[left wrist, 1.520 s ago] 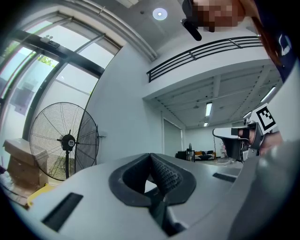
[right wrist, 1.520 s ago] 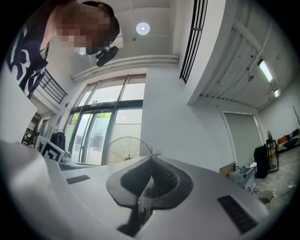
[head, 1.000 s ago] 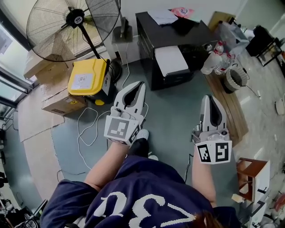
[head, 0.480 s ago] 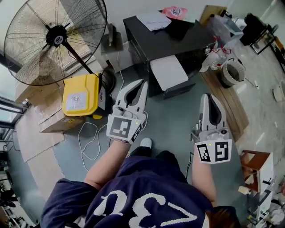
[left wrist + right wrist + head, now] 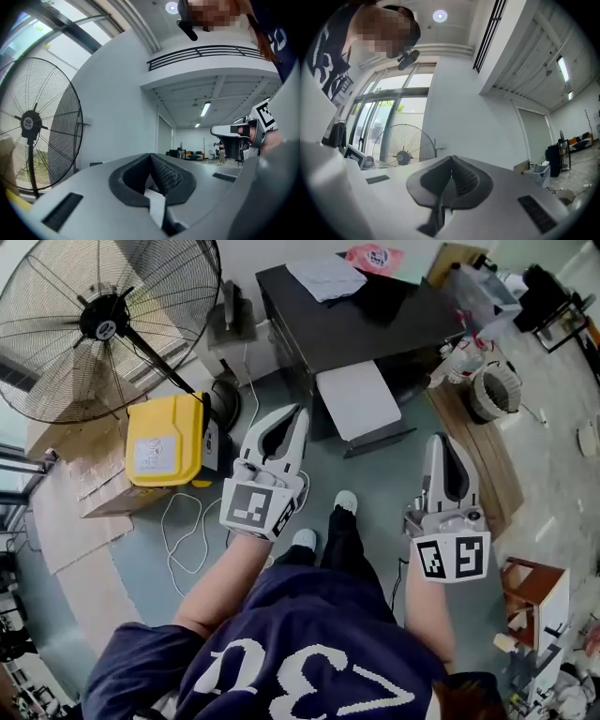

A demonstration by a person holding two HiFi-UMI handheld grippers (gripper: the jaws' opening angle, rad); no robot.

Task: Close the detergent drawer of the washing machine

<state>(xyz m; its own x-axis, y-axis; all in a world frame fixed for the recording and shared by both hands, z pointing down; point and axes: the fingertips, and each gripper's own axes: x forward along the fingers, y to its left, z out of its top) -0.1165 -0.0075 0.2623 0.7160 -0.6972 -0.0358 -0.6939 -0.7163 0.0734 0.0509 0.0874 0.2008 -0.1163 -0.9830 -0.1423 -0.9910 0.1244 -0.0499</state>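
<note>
We see the person's navy shirt (image 5: 281, 652) nearest the head camera, with both forearms reaching forward from it. The left gripper (image 5: 298, 412) and the right gripper (image 5: 441, 439) are held above the floor (image 5: 375, 484), well apart and both pointing away from us. In each gripper view the two jaws meet at the tips, with nothing between them. Between the two grippers and below them, a shoe (image 5: 345, 502) stands on the floor. A white cable (image 5: 178, 521) lies in loops on the floor to the left of the left gripper. Beyond the cable sits a yellow case (image 5: 167, 440) with cardboard (image 5: 94, 493) just beside it, and a large fan (image 5: 103, 320) stands behind both. Ahead of the grippers stands a dark cabinet (image 5: 375, 324) with a white slab (image 5: 358, 399) projecting from its front. Papers (image 5: 326, 276) and a pink pack (image 5: 373, 257) lie on its top. To the right of the cabinet, a basket (image 5: 494, 390) stands near a wooden board (image 5: 478, 460). We cannot tell whether the slab is the detergent drawer, because no view lets us identify a washing machine.
</note>
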